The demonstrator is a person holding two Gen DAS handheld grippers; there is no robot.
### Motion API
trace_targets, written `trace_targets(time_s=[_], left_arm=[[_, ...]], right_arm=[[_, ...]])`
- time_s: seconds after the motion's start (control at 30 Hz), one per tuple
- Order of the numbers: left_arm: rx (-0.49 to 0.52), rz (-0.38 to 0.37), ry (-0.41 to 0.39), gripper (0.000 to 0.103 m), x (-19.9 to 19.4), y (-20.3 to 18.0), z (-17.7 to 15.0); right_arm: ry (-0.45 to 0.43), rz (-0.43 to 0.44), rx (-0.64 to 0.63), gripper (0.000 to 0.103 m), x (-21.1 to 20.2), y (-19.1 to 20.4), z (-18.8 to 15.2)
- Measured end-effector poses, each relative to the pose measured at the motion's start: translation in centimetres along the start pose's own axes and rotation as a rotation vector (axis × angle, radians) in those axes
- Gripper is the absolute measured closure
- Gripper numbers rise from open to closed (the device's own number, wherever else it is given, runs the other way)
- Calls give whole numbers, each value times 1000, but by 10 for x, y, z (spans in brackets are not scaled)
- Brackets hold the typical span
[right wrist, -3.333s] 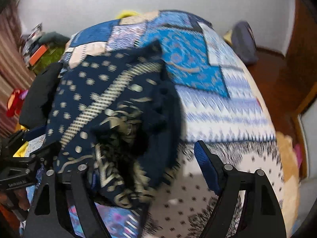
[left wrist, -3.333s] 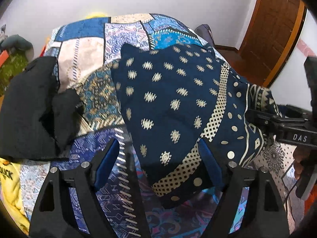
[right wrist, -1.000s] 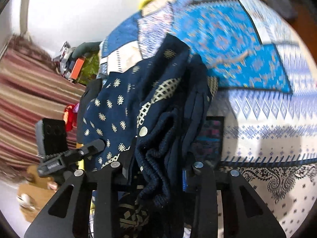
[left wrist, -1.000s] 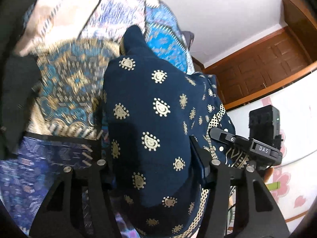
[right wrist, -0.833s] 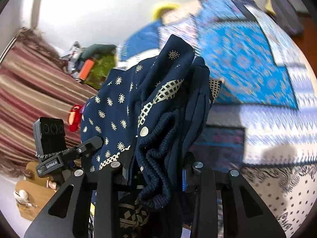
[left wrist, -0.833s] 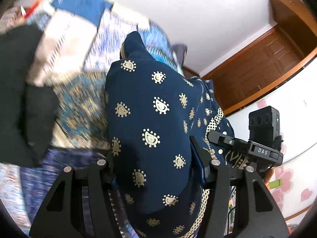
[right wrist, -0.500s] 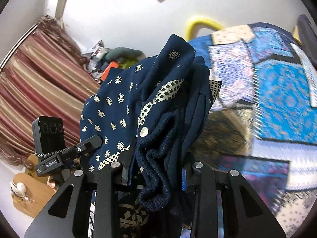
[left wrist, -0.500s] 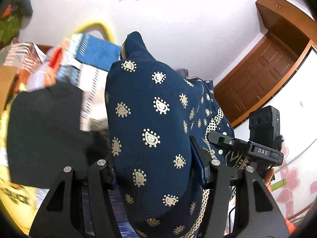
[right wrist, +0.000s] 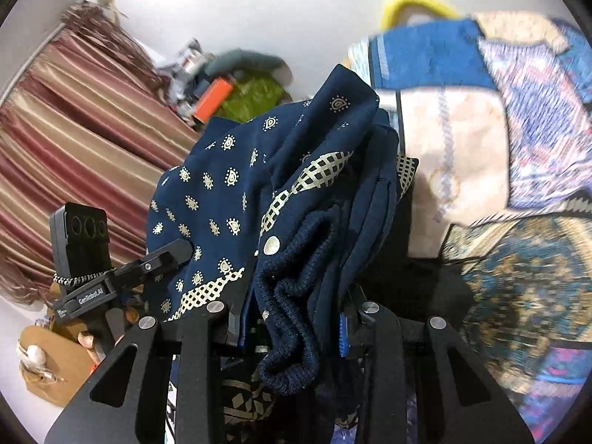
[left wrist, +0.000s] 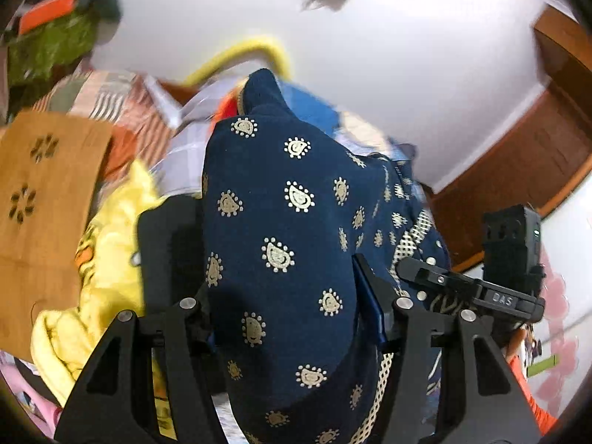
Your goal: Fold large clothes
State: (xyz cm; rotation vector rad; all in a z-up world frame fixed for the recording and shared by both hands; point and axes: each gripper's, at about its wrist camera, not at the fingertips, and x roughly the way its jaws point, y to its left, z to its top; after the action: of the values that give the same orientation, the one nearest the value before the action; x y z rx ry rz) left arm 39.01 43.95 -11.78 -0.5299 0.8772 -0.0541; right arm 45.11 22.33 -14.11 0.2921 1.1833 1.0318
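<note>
- The big dark blue cloth (left wrist: 281, 244) with gold drops on it is up in the air, bunched between two grippers.
- The left gripper (left wrist: 285, 318) is clenched on the blue cloth. The cloth fills the gap between its two black fingers (left wrist: 373, 307).
- The right gripper (right wrist: 292, 318) is clenched on the same cloth (right wrist: 229, 192). A thick ribbed edge (right wrist: 292, 296) hangs down between its fingers.
- The two grippers are near each other, one on each side of the cloth.
- The top tip of the cloth stands up with white wall (left wrist: 388, 55) behind it, so there is open room above.
- Left of the cloth, a yellow garment (left wrist: 111, 259) and a black one (left wrist: 170, 244) lie close by, beside a brown board (left wrist: 40, 203) with flower holes.
- Only the left view shows the brown wooden door (left wrist: 536, 170) to the right of the cloth.
- Only the right view shows the striped red curtain (right wrist: 74, 140) to the left of the cloth, and the patchwork bed cover (right wrist: 499, 148) to its right.
- Both views show the yellow hoop (right wrist: 418, 3) and the orange and green things (right wrist: 236, 96) by the wall.
- I count one blue cloth, two grippers, one curtain and one door.
</note>
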Motion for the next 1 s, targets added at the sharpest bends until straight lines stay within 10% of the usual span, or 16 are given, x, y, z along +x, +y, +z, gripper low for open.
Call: trace_targets(time_s=[0.2,0.4,0.77,1.0], left_arm=[[-100,99,75,32,61,73,-22],[-52,118,46,21,60,64,-26],[91,331,-37,19,-1,14,-53],[164,314,-192,19,-90,-54,-87]], right_arm=[[109,-111,50,68,72,-38,-14],[113,-152,13,56,46,-48,-15],[28,-415,-205,51,-26,-1,-36],[-159,-372,-300,51,-103,66,-63]])
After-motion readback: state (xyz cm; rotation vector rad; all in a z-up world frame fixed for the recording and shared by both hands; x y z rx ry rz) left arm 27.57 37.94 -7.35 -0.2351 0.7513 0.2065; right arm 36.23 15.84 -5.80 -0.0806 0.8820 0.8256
